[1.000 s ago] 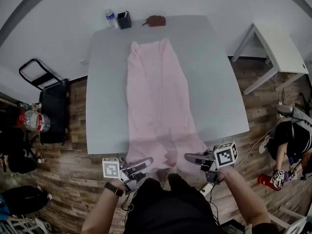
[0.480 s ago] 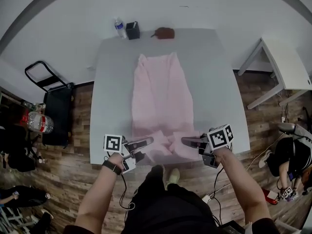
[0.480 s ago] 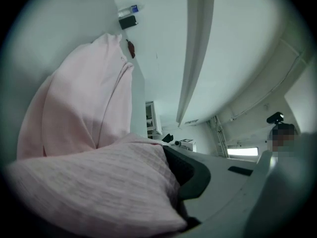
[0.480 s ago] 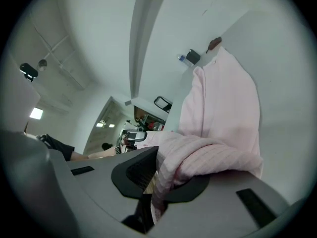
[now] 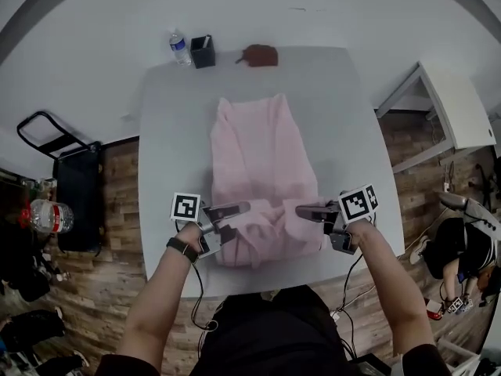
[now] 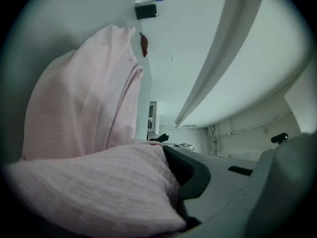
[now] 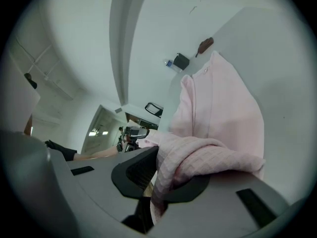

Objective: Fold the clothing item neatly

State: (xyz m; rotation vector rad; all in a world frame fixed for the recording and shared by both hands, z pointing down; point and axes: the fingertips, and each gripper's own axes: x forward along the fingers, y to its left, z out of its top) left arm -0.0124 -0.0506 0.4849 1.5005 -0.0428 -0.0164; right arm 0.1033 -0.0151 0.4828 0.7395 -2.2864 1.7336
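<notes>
Now | left gripper (image 5: 241, 207) clenched on garment (image 5: 262, 159) hem | right gripper (image 5: 302, 208) clenched on same hem | rest of garment lies on table (image 5: 168, 131) beyond fingertips

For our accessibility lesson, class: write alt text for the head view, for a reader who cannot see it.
The left tongs and right tongs each clamp the near end of a pale pink fabric garment spread lengthwise on a grey rectangular table.

I get soft, even, bright light on the surface (image 5: 172, 131). Fisheye bends every edge; both gripper views darken at the corners, and the near cloth (image 6: 99, 197) blurs.
</notes>
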